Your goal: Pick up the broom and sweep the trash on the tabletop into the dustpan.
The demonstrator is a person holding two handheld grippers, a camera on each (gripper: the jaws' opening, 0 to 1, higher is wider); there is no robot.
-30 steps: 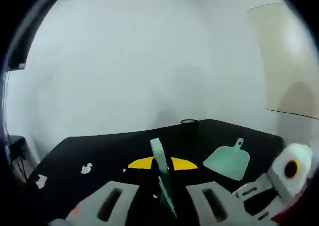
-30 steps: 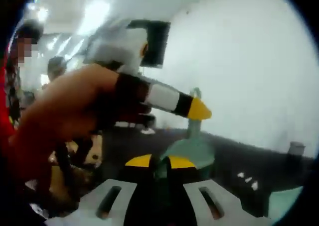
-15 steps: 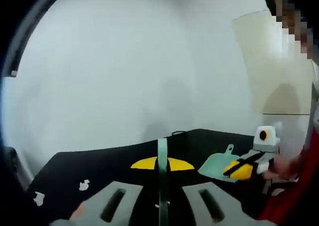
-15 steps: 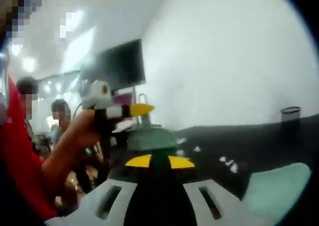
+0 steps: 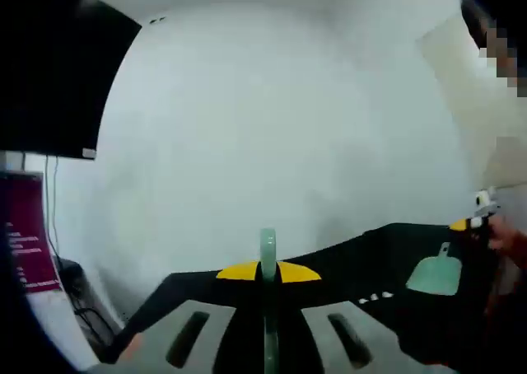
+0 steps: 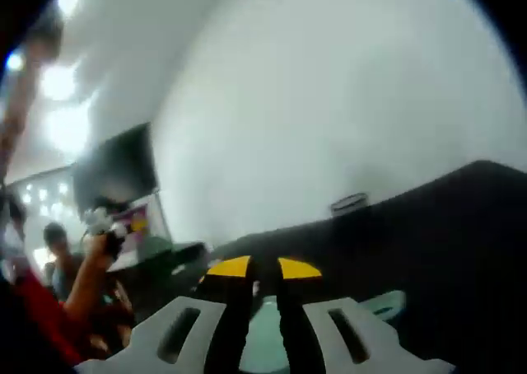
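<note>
My left gripper (image 5: 268, 271) is shut on the thin pale-green broom handle (image 5: 268, 254), which stands upright between its yellow-tipped jaws. Beyond it lies the black tabletop (image 5: 346, 263) with small white trash bits (image 5: 375, 297). At the far right the green dustpan (image 5: 434, 273) hangs by its handle from my right gripper (image 5: 461, 224), held in a hand. In the right gripper view my right gripper (image 6: 263, 268) is shut on the dustpan (image 6: 383, 304), whose green blade shows under the jaws. The left gripper (image 6: 107, 223) appears small at the far left.
A white wall stands behind the table. A dark monitor (image 5: 58, 86) and a red sign (image 5: 29, 246) are at the left. A small round dark ring (image 6: 350, 203) sits on the table's far edge (image 6: 428, 189). People stand at the left (image 6: 62, 263).
Both cameras have swung. In the left gripper view the dustpan and right gripper now sit smaller and farther right. The right gripper view has turned away from the hand toward the wall and table.
</note>
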